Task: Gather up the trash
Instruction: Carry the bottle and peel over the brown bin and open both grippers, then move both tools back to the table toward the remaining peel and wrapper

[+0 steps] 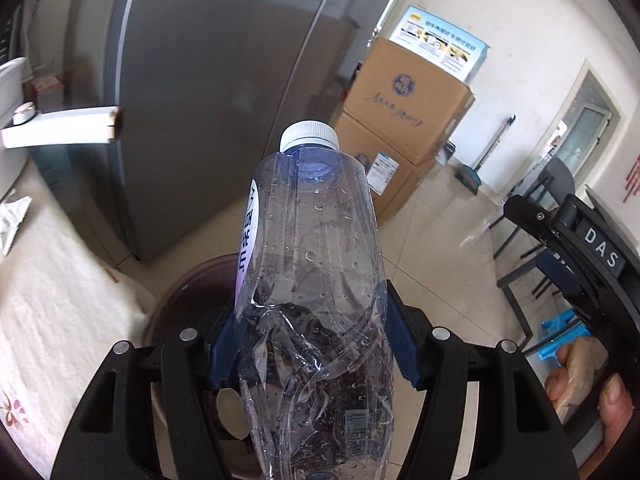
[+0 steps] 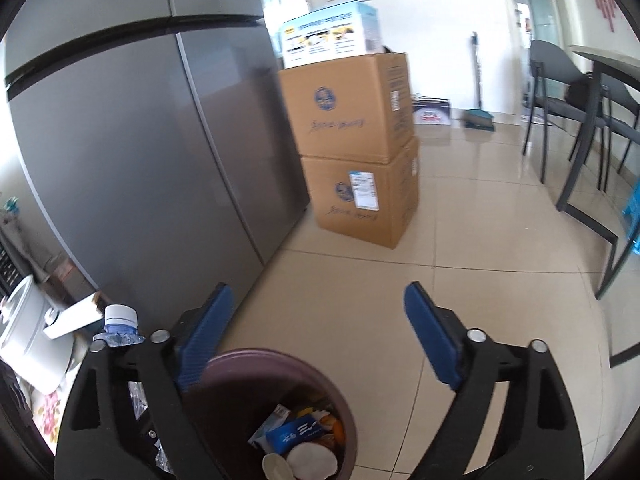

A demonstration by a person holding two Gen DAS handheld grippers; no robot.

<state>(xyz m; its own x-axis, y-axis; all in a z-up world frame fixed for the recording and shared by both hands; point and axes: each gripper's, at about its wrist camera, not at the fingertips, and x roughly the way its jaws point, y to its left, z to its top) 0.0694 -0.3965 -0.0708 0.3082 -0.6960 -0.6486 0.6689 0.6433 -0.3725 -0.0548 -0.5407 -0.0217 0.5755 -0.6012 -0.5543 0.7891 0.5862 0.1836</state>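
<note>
The trash bin [image 2: 280, 400] stands on the floor [image 2: 480, 280] before the refrigerator [image 2: 140, 160]; two stacked cardboard boxes [image 2: 352, 148] sit right of the refrigerator.

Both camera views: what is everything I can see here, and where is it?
plastic bottle: one, clear with white cap, crumpled, gripped between the left fingers, above the bin
trash bin: one, dark maroon, on the floor below both grippers, holding wrappers and round lids
refrigerator: one, grey, left of the boxes
cardboard boxes: two, brown, stacked beside the refrigerator
printed box: one, blue and white, on top of the stack
broom: one, teal head, against the far wall
chairs: dark grey, at a table on the right
tablecloth: one, cream with flowers, left edge
left gripper: black with blue fingers, shut on the bottle
right gripper: black with blue fingers, open, empty
hand: one, behind the right gripper
</note>
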